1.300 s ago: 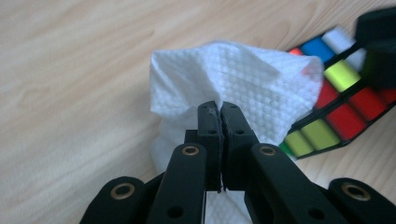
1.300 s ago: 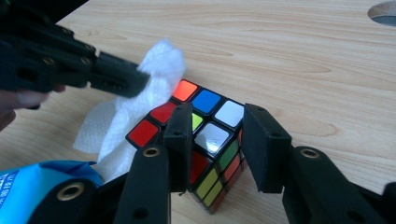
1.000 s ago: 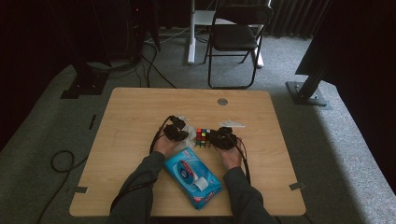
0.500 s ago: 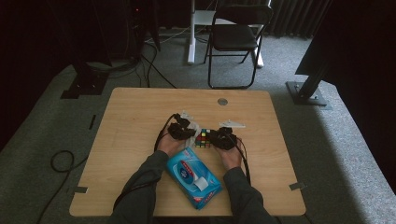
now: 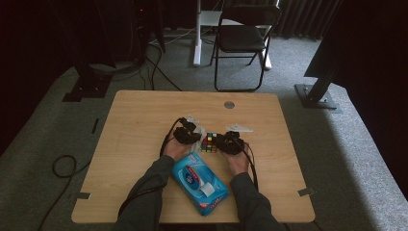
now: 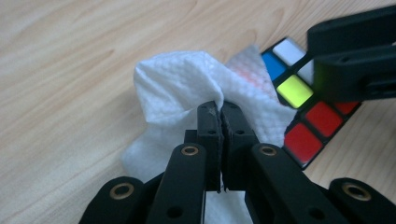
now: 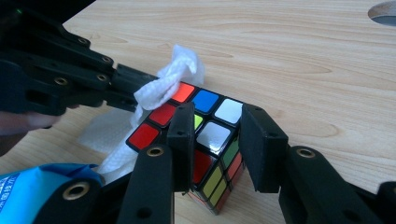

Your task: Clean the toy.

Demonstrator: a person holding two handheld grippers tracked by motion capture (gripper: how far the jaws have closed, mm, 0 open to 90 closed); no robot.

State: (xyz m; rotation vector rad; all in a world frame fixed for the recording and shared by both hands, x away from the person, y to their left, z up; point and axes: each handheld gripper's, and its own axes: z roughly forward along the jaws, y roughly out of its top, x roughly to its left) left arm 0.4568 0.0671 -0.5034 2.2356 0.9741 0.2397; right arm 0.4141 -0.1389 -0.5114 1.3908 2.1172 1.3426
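A Rubik's cube (image 5: pixel 209 143) stands in the middle of the wooden table (image 5: pixel 134 120), between my two grippers. My left gripper (image 6: pixel 219 109) is shut on a crumpled white wipe (image 6: pixel 177 84), which it holds against the cube's (image 6: pixel 303 135) top face. In the right gripper view the wipe (image 7: pixel 180 70) drapes over the cube's red squares, and the left gripper (image 7: pixel 128 91) reaches in from the left. My right gripper (image 7: pixel 217 128) is shut on the cube (image 7: pixel 205 100), one pad on either side of its near corner.
A blue pack of wet wipes (image 5: pixel 199 183) lies on the table between the person's forearms, just behind the grippers. A round cable hole (image 5: pixel 229 104) sits near the table's far edge. A black folding chair (image 5: pixel 240 38) stands beyond the table.
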